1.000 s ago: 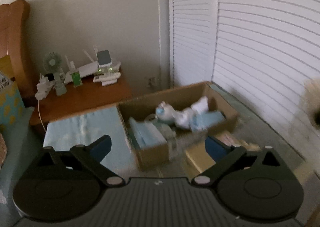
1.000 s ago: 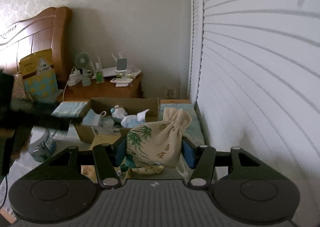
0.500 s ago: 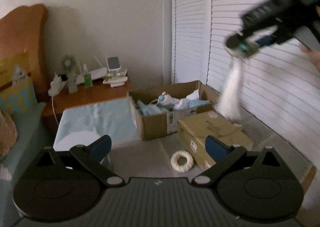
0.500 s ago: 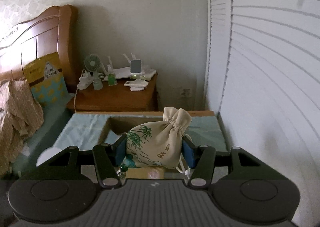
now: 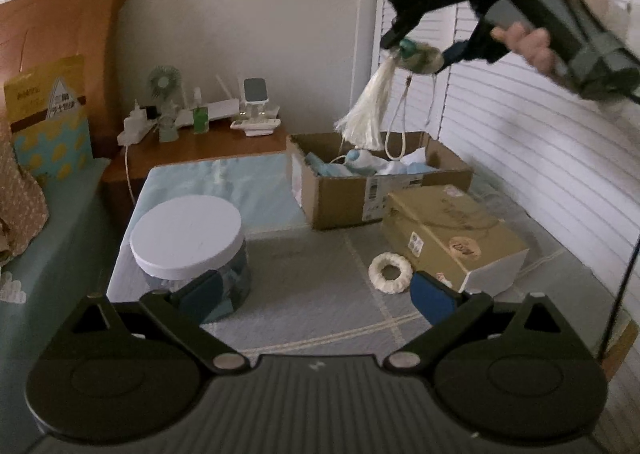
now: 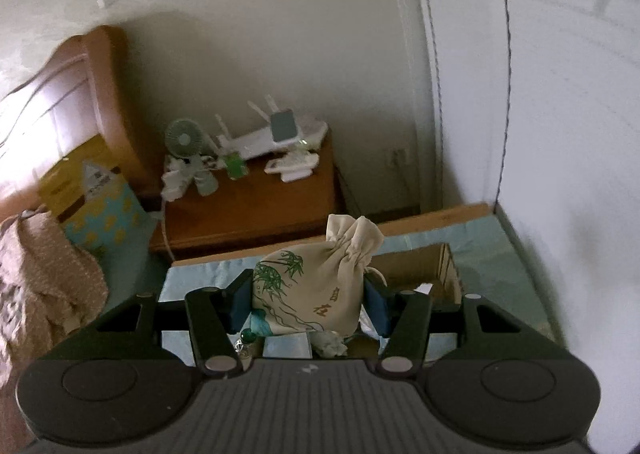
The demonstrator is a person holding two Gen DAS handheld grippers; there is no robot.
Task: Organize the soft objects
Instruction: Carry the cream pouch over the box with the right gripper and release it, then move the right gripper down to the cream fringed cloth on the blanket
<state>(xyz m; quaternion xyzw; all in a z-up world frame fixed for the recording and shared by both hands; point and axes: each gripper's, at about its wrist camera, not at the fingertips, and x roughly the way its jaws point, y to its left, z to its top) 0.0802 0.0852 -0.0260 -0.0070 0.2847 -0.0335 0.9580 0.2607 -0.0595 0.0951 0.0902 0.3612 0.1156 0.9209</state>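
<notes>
My right gripper (image 6: 306, 300) is shut on a cream drawstring pouch (image 6: 316, 290) printed with green bamboo. In the left wrist view that gripper (image 5: 420, 54) is high above the open cardboard box (image 5: 340, 198), with the pouch's white tassel (image 5: 366, 110) and cord loop hanging down over it. The box holds soft toys and blue cloth (image 5: 360, 164); its far wall also shows in the right wrist view (image 6: 420, 266). My left gripper (image 5: 316, 294) is open and empty, low over the grey mat. A fuzzy white ring (image 5: 390, 272) lies on the mat just ahead of it.
A closed tan box (image 5: 452, 238) lies in front of the open box. A round container with a white lid (image 5: 188, 238) stands at the left. A wooden nightstand (image 5: 208, 150) with a fan and gadgets is behind. The bed is at the left, slatted doors at the right.
My right gripper has risen with the pouch and now hangs over the open box. My left gripper has pulled back and away from the box, so the lidded container and the ring come into view.
</notes>
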